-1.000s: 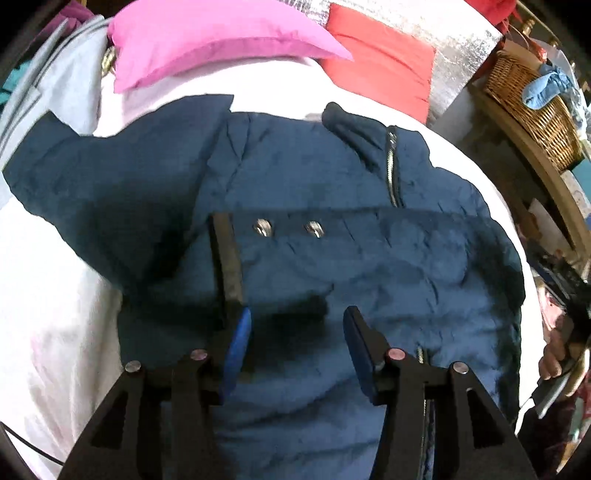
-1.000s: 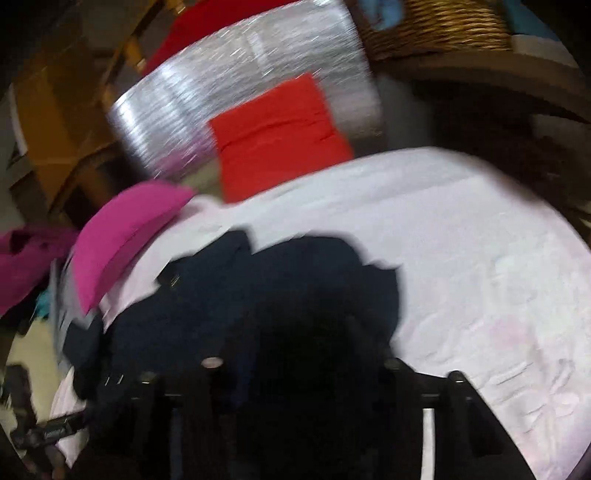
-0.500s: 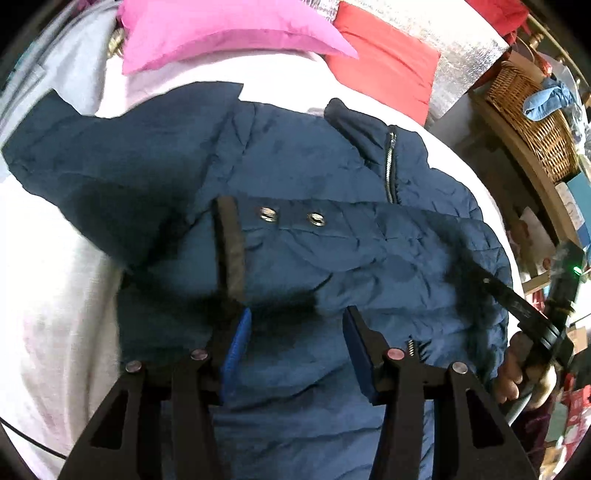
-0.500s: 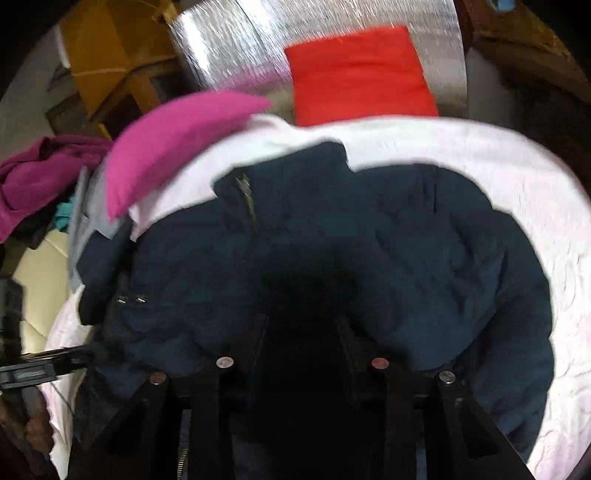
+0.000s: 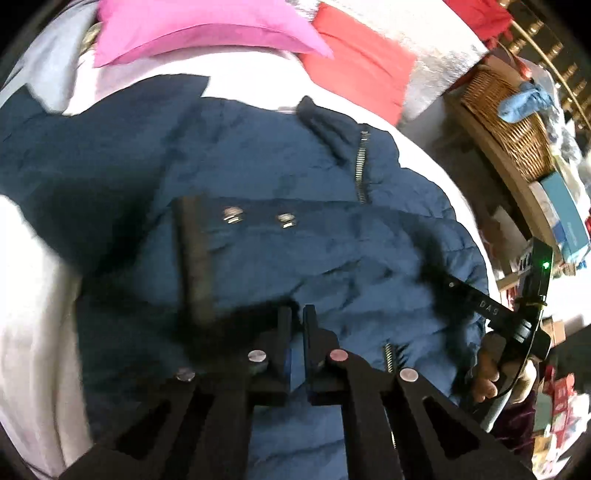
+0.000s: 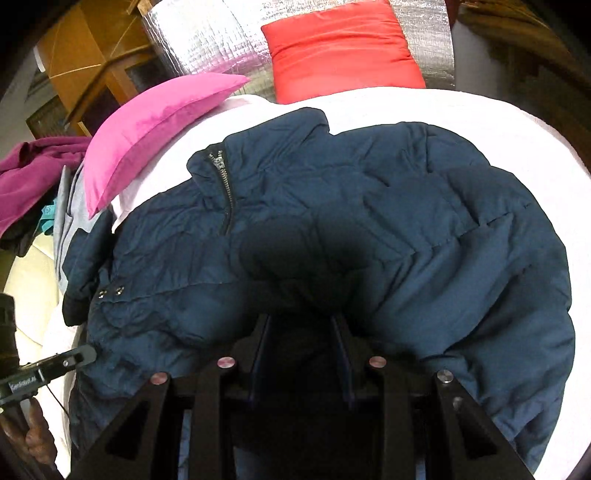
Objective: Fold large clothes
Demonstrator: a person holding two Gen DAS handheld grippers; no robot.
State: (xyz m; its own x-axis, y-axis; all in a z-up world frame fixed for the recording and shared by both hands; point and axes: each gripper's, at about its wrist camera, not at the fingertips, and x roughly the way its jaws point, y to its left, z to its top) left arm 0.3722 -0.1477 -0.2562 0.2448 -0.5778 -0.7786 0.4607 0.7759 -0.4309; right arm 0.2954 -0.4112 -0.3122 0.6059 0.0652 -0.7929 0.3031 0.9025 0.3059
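Observation:
A navy padded jacket (image 5: 295, 206) lies on a white bed (image 5: 33, 295), collar toward the pillows, with one sleeve folded across its chest; the dark cuff (image 5: 194, 254) and two snap buttons (image 5: 258, 218) show. My left gripper (image 5: 297, 314) is shut above the jacket's middle, with nothing seen between its fingers. In the right wrist view the jacket (image 6: 424, 229) fills the frame. My right gripper (image 6: 301, 321) hovers low over it, jaws apart, with dark fabric between and under them; I cannot tell if they grip it.
A pink pillow (image 5: 199, 29) and a red pillow (image 5: 362, 62) lie at the bed's head against a silver panel (image 6: 207, 33). A wicker basket (image 5: 509, 122) stands on a shelf at the right. Purple clothes (image 6: 29, 177) are piled beyond the left side.
My left gripper has closed from wide open to shut. My right gripper has swung over the jacket and come down close to it.

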